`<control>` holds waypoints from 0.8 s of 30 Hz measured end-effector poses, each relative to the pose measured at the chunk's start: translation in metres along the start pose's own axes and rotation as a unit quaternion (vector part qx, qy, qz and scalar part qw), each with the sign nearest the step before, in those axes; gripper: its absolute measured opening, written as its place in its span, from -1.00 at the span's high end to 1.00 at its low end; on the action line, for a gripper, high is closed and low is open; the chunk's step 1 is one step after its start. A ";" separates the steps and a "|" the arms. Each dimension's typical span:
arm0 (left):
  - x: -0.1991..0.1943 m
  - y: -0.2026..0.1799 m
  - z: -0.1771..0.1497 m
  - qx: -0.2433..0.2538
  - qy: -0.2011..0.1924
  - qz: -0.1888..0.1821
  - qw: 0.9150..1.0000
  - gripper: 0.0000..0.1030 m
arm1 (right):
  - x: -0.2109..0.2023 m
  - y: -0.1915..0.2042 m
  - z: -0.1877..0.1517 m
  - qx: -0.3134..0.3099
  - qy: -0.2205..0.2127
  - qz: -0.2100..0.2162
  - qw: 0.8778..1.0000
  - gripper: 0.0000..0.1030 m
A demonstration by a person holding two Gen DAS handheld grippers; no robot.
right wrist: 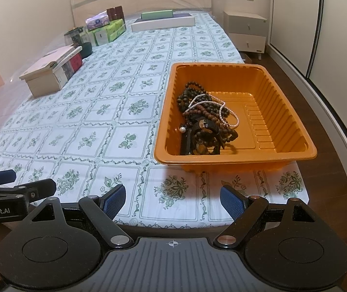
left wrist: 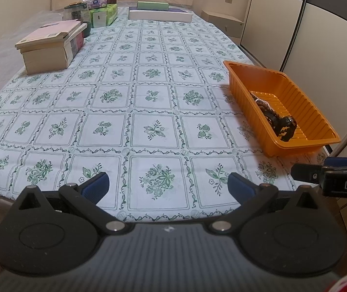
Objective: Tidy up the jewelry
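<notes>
An orange plastic tray (right wrist: 292,133) (left wrist: 307,102) sits near the front right corner of the bed. A tangle of jewelry (right wrist: 205,119) (left wrist: 277,119) lies in its left half: dark bead strings, a white pearl necklace (right wrist: 224,112) and dark bangles. My right gripper (right wrist: 172,200) hangs open over the bed's front edge, short of the tray, with nothing between its blue pads. My left gripper (left wrist: 168,185) is open too, over the flowered cloth to the tray's left, and holds nothing. Each gripper's fingers show at the edge of the other's view.
A flowered green and white cloth (left wrist: 149,97) covers the bed. Along its left side lie stacked books (left wrist: 51,41), a jar (left wrist: 76,12) and tissue packs (left wrist: 103,12). Flat boxes (left wrist: 160,12) lie at the far end. A nightstand (right wrist: 245,31) and wardrobe doors (right wrist: 331,48) stand on the right.
</notes>
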State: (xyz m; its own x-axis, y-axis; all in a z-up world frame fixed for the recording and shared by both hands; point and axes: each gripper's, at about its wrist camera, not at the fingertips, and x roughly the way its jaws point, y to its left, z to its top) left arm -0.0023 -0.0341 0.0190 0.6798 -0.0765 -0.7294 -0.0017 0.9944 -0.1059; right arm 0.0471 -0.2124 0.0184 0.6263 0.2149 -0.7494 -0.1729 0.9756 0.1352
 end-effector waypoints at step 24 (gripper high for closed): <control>-0.001 -0.004 0.005 0.001 -0.008 -0.006 1.000 -1.00 | -0.001 0.001 0.001 0.000 -0.001 0.000 1.000 -0.64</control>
State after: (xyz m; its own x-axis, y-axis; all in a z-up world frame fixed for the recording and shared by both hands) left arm 0.0007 -0.0374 0.0241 0.6908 -0.0867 -0.7179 0.0081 0.9937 -0.1122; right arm 0.0474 -0.2116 0.0198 0.6275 0.2150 -0.7484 -0.1733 0.9756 0.1349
